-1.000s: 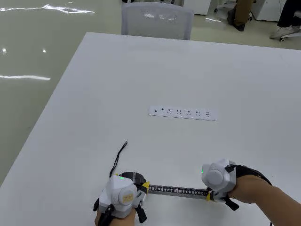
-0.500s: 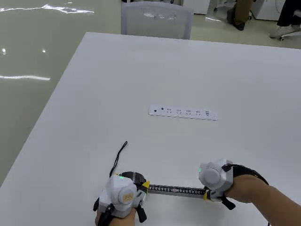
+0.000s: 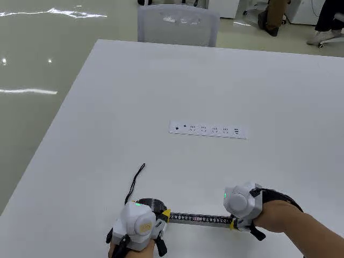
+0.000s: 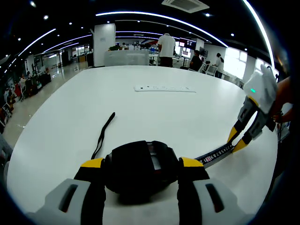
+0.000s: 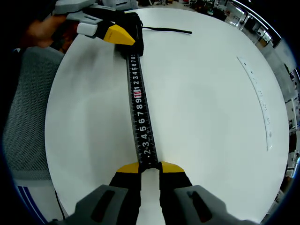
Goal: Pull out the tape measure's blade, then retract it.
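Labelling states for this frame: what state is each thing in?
Tape measure case: gripped in left tongs.
Blade: pulled out, numbers up.
Left tongs: shut on case.
Right tongs: shut on blade tip.
Strap: slack on table.
Power strip: nothing plugged in.

We are seeing bright, even light from above. Long ceiling lights (image 4: 140, 13) are glowing in the left gripper view, and the white table (image 3: 107, 107) is coming out almost washed. Glare is streaking the glossy floor (image 3: 32, 54) beyond the table's left edge. Shadows are falling soft and faint, darkest just under the tape measure (image 4: 140, 164). Both gripper views are bending the table's edges hard, and the power strip (image 5: 261, 101) is curving in the right gripper view. We are reading the numbers on the blade (image 5: 140, 108) sharply, while far background detail is blurring.
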The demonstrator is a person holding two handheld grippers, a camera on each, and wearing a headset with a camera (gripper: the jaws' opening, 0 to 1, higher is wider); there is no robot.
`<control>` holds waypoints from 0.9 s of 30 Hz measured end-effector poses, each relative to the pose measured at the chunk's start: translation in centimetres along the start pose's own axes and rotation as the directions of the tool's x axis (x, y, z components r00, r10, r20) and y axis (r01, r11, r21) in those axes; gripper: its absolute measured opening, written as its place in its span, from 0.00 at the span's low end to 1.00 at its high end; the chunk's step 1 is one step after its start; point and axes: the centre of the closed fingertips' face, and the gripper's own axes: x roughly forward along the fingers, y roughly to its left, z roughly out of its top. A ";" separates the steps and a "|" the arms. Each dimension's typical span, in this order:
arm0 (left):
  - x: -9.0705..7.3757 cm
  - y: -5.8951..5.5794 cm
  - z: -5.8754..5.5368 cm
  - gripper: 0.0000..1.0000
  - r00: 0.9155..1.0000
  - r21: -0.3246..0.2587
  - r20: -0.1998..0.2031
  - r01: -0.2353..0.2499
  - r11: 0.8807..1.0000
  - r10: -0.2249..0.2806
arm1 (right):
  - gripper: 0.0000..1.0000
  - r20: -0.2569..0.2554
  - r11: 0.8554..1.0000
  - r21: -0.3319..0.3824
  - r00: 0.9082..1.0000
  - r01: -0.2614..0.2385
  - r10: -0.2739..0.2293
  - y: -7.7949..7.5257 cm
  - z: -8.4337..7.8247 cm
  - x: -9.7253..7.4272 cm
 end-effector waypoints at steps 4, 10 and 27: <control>0.1 0.0 0.0 0.57 1.000 0.000 -0.002 0.004 1.000 -0.004 | 0.13 0.001 1.000 0.008 1.000 0.000 0.000 0.0 0.2 0.1; 0.3 0.1 -0.2 0.58 1.000 -0.001 -0.002 0.003 1.000 -0.003 | 0.13 0.006 1.000 0.008 1.000 0.001 -0.001 -0.2 0.5 0.2; -0.2 0.0 0.0 0.58 1.000 -0.004 -0.005 0.006 1.000 -0.006 | 0.13 0.017 1.000 0.011 1.000 0.007 -0.007 0.0 1.2 0.4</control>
